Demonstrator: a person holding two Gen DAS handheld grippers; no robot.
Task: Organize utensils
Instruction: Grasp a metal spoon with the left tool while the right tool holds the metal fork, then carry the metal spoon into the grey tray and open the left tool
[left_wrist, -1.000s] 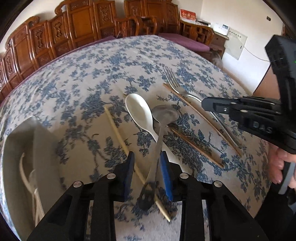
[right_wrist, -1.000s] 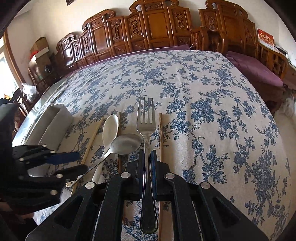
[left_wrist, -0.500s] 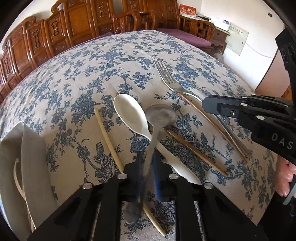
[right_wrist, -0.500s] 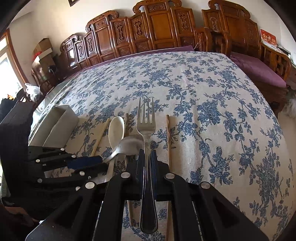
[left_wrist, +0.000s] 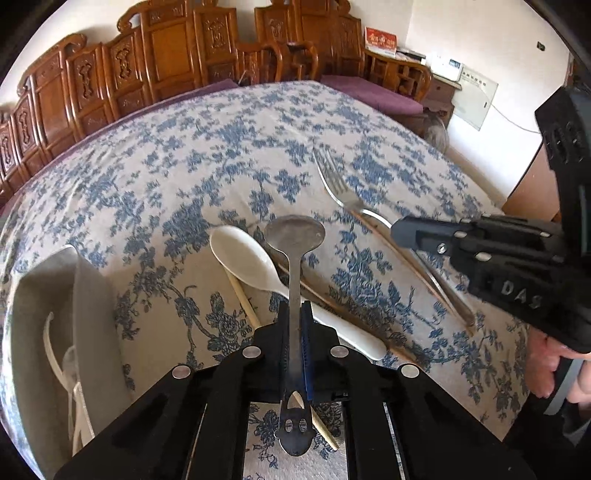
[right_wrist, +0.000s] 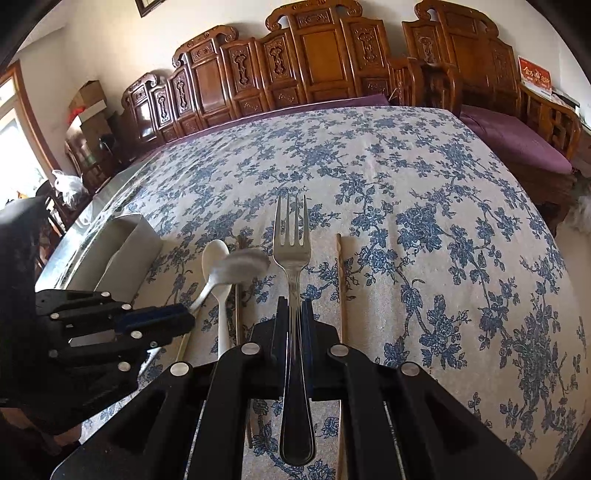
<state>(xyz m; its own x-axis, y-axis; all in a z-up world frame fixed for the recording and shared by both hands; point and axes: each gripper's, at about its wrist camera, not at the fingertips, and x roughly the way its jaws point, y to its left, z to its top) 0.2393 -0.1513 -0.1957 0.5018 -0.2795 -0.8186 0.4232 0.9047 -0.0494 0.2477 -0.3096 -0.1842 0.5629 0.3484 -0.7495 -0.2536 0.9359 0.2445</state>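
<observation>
My left gripper is shut on the handle of a metal spoon, whose bowl points away, just above the flowered tablecloth. In the right wrist view the same gripper sits low on the left with the spoon's bowl blurred. My right gripper is shut on the handle of a metal fork, tines pointing away. A white ceramic spoon lies on the cloth beside the metal spoon, among loose chopsticks.
A grey utensil tray stands at the table's left edge with white utensils inside. Carved wooden chairs line the far side. A person's hand holds the right gripper's grip. One chopstick lies right of the fork.
My left gripper's jaws have come together on the metal spoon's handle, and the spoon has swung straight along the fingers. The right gripper holds the fork as before.
</observation>
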